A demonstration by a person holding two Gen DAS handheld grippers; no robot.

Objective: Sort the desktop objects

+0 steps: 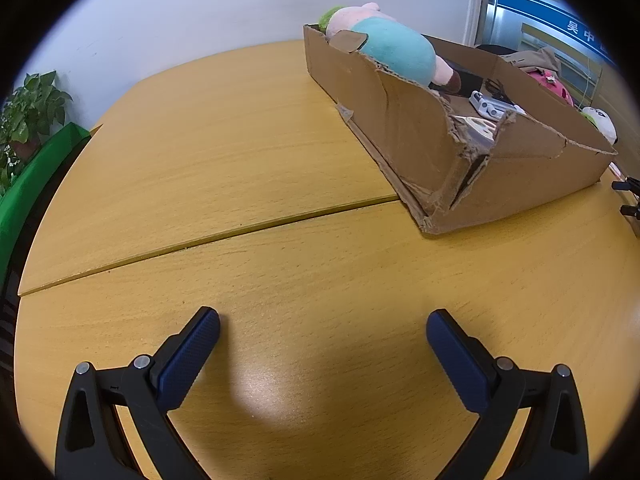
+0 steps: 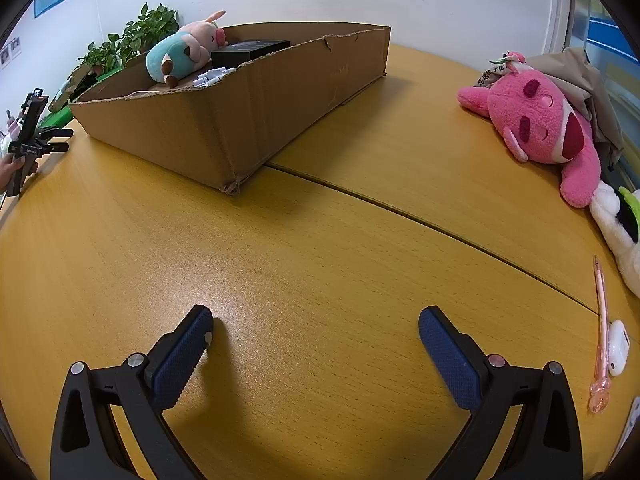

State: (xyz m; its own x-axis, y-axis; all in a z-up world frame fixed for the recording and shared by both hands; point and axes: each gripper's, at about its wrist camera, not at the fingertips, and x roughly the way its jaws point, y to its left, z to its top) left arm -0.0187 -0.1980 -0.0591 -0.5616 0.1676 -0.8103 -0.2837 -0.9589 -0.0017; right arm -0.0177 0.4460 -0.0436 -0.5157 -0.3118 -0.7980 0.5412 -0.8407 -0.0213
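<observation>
Both of our grippers hang tilted down over bare wood. Our left gripper [image 1: 323, 322] has its blue pads spread wide with nothing between them, and our right gripper [image 2: 316, 320] is released the same way, empty above the yellow table [image 2: 320, 248].

The cardboard box [image 2: 248, 120] sits on the far half of the table, its torn rim ragged. In it we see a teal and pink plush [image 2: 180, 56] lying at its far left end, a black box [image 2: 250, 50] behind it, and some small white parts [image 1: 490, 106] whose kind we cannot make out; the box wall hides most of the floor.

Still outside the box, at the far right from our right wrist view, lies a pink plush [image 2: 548, 128], partly under a beige cloth [image 2: 592, 88]. Nearer, a white plush [image 2: 616, 224] with black and green patches is cut off by the lens edge. Near right, a pink pen [image 2: 600, 336] lies beside a white earbud case [image 2: 618, 346], just touching or nearly so; we cannot tell which.

At the left edge a hand [image 2: 10, 168] grips a black device [image 2: 28, 136], only partly in view. A potted plant [image 1: 30, 116] stands by the wall.
</observation>
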